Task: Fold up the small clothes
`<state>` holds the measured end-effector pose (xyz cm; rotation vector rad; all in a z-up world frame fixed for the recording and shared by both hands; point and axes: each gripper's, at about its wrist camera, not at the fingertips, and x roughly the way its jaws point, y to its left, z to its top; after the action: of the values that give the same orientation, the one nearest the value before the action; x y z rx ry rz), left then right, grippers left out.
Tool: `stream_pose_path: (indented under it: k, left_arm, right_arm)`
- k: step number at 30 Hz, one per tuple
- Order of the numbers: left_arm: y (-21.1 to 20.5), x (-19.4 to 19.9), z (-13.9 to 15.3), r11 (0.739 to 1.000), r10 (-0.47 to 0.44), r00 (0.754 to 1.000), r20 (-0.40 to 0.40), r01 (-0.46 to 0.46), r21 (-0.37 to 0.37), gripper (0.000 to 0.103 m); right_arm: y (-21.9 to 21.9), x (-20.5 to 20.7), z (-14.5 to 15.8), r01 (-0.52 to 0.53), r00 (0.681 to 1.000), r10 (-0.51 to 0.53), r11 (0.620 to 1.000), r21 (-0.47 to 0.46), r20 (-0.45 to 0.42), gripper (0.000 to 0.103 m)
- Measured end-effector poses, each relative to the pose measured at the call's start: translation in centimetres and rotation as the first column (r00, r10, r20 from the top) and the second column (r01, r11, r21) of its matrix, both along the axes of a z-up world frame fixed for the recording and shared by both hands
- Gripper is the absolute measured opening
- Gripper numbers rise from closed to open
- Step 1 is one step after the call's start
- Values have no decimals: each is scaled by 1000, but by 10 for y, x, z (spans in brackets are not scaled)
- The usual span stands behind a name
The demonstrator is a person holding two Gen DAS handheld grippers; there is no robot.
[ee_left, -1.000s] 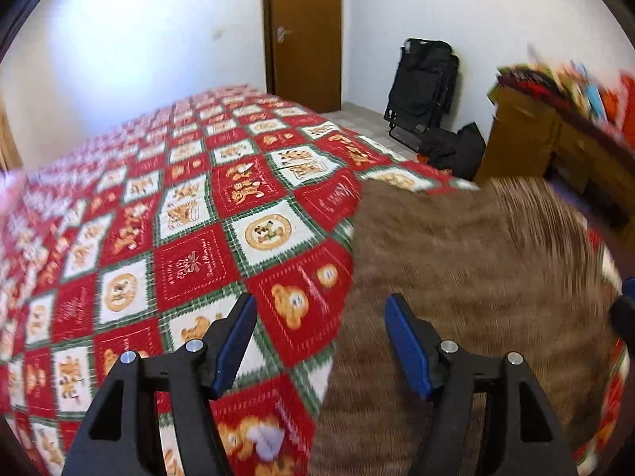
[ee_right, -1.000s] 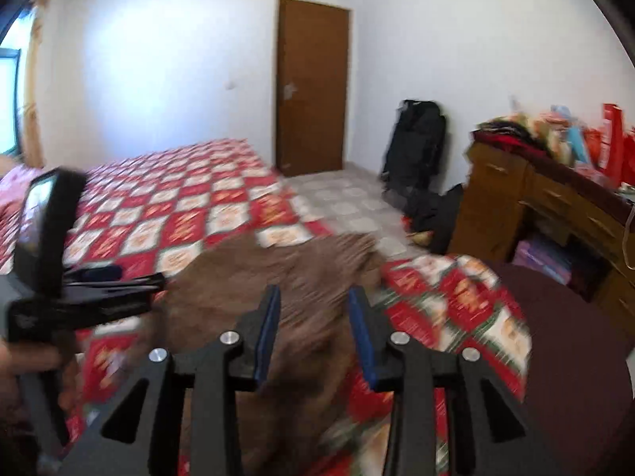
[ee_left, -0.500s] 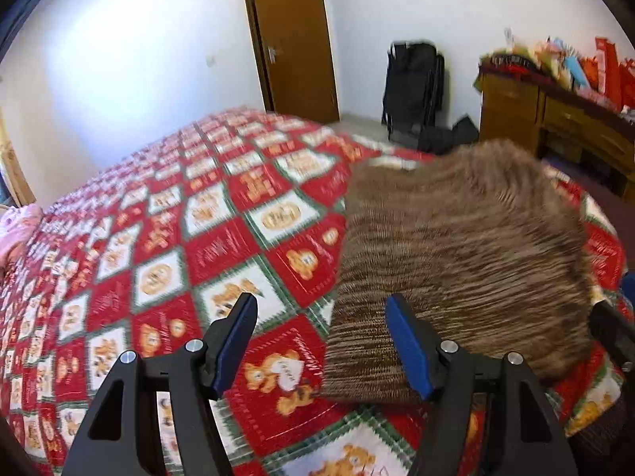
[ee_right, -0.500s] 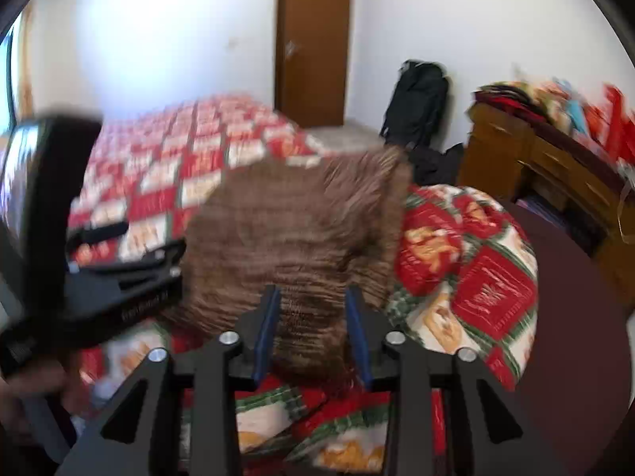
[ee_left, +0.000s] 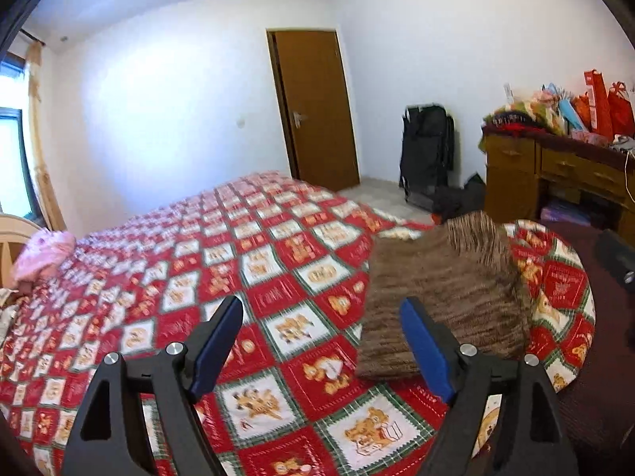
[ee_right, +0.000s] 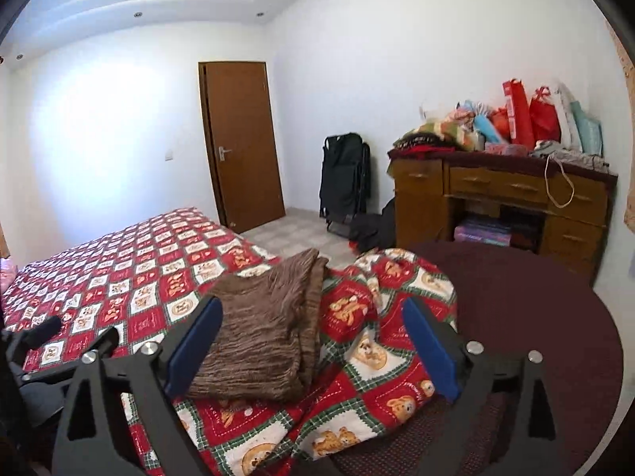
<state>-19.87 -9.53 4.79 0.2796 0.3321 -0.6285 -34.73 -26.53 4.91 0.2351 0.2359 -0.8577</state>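
Observation:
A brown knitted garment (ee_left: 444,297) lies folded on the red patterned bedspread (ee_left: 238,277) near the bed's corner; it also shows in the right wrist view (ee_right: 262,325). My left gripper (ee_left: 321,337) is open and empty, raised above the bed to the left of the garment. My right gripper (ee_right: 309,341) is open and empty, raised above the garment's near edge. The left gripper's body (ee_right: 51,341) shows at the left edge of the right wrist view.
A pink cloth (ee_left: 43,254) lies at the bed's far left. A wooden desk (ee_right: 500,194) piled with bags stands on the right. A black folded chair (ee_right: 345,178) leans by the wall near the brown door (ee_right: 242,142). A dark red rug (ee_right: 535,317) covers the floor.
The right gripper opened and let go of the brown garment, which now lies folded on the bed. Both grippers rose and drew back from it.

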Motion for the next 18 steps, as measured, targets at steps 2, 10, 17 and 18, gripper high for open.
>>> stream_pose_path:
  k: [2,10,17,18]
  left_arm:
    - [7,-3,7,1000,-8,1000,-2,8,-29,83]
    - [14,-16,17,998,-37,999,14,37,-54,83]
    - [9,-15,13,999,-34,999,1,34,-27,83]
    - [9,-15,13,999,-32,999,3,32,-25,83]
  right_arm:
    - [3,2,2,5,1000,-5,1000,-18,0,97]
    - [7,-4,8,28,999,-26,998,-48,47,100]
    - [3,0,6,30,999,-29,999,-43,35,100]
    - [2,0,5,31,999,-30,999,-40,35,100]
